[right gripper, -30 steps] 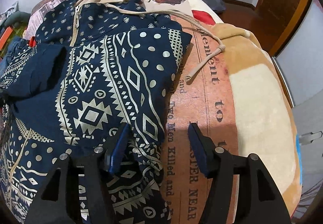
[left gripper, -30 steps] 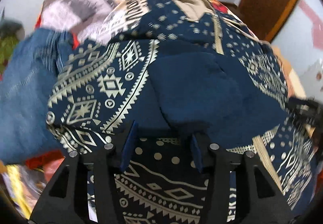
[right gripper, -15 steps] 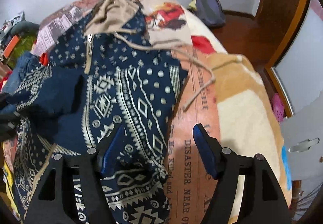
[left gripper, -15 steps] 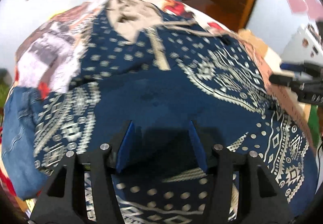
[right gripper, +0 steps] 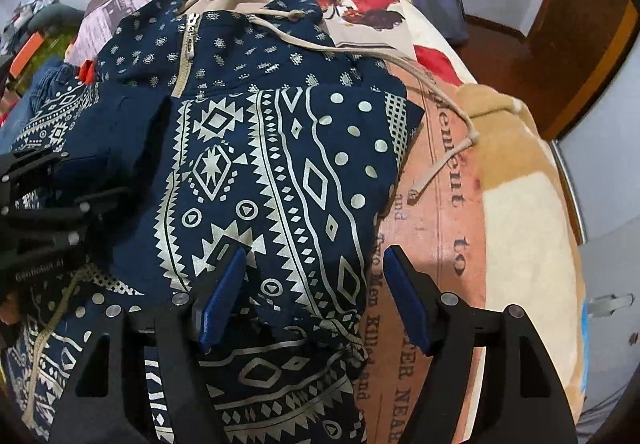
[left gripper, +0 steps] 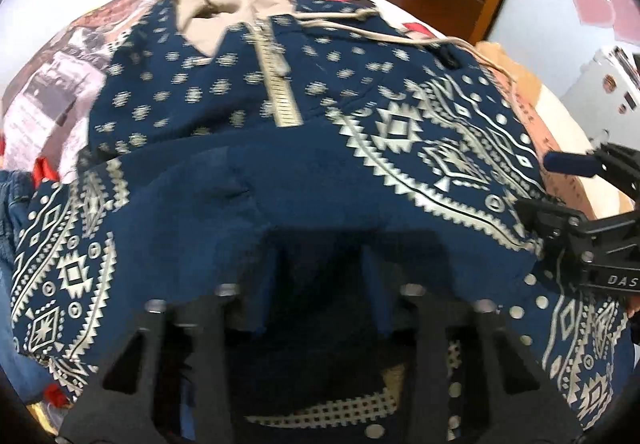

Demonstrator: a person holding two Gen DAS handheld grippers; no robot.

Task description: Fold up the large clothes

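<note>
The left gripper (left gripper: 320,284) has its fingertips buried in a dark fold of the navy patterned hoodie (left gripper: 420,147), so whether the pads press cloth cannot be made out; its jaws have just been closing. Motion blur smears the hoodie's zipper (left gripper: 276,83) and small motifs in the left wrist view. The right gripper (left gripper: 576,179) is cut off by that picture's right edge. Printed words on the blanket (right gripper: 452,244) run partly under the hoodie and stay unreadable in full.
</note>
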